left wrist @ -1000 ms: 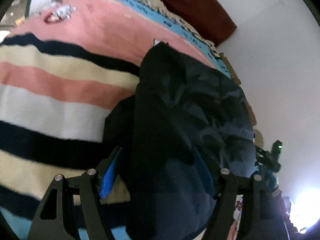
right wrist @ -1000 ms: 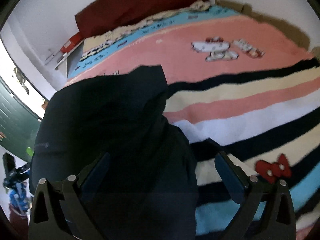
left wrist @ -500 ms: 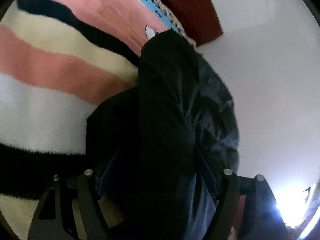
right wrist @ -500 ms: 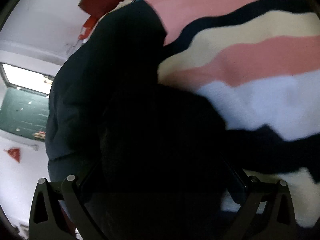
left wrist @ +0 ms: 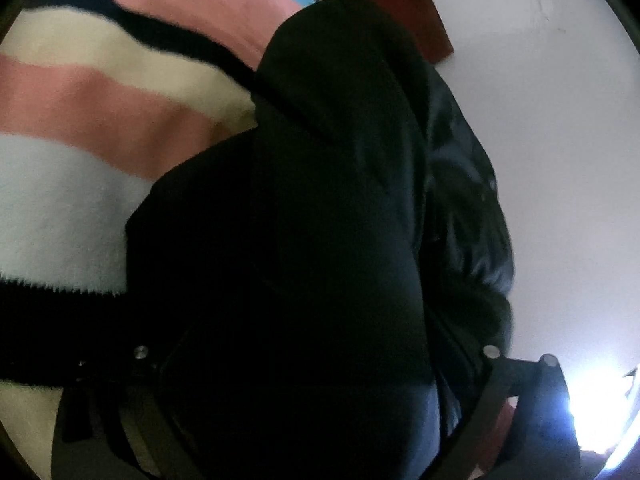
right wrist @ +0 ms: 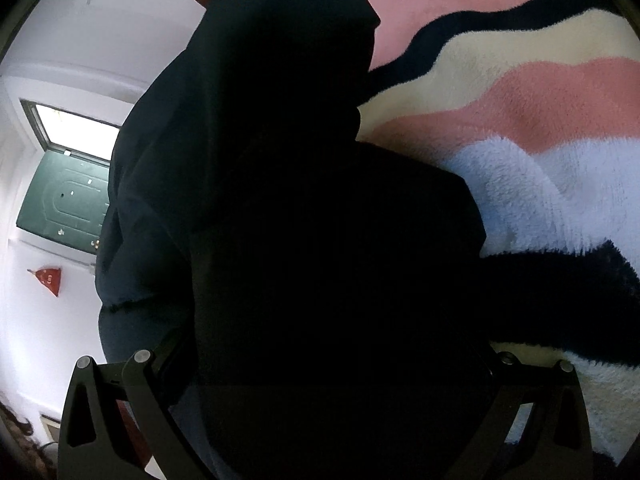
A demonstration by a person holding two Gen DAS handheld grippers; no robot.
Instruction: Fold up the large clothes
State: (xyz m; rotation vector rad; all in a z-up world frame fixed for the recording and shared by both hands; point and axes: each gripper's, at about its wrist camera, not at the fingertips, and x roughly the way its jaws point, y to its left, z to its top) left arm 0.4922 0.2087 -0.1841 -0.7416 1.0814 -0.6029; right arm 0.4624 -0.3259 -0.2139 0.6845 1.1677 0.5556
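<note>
A large dark navy garment [left wrist: 328, 208] fills the middle of the left wrist view and hangs up off the striped blanket [left wrist: 80, 120]. It also fills the right wrist view [right wrist: 280, 200]. My left gripper [left wrist: 316, 360] has its jaws spread wide, with the cloth bunched between them and hiding the fingertips. My right gripper [right wrist: 320, 364] also has its jaws spread wide, with the garment draped between them. I cannot see whether either gripper pinches the cloth.
The bed carries a fluffy blanket [right wrist: 540, 140] in pink, cream, white and black stripes. A dark red headboard [left wrist: 420, 8] stands at the back. White walls surround the bed. A green door [right wrist: 64, 200] shows in the right wrist view.
Both grippers have tilted up and lifted the garment. The cloth now covers more of each view, and the wall and door have come into sight.
</note>
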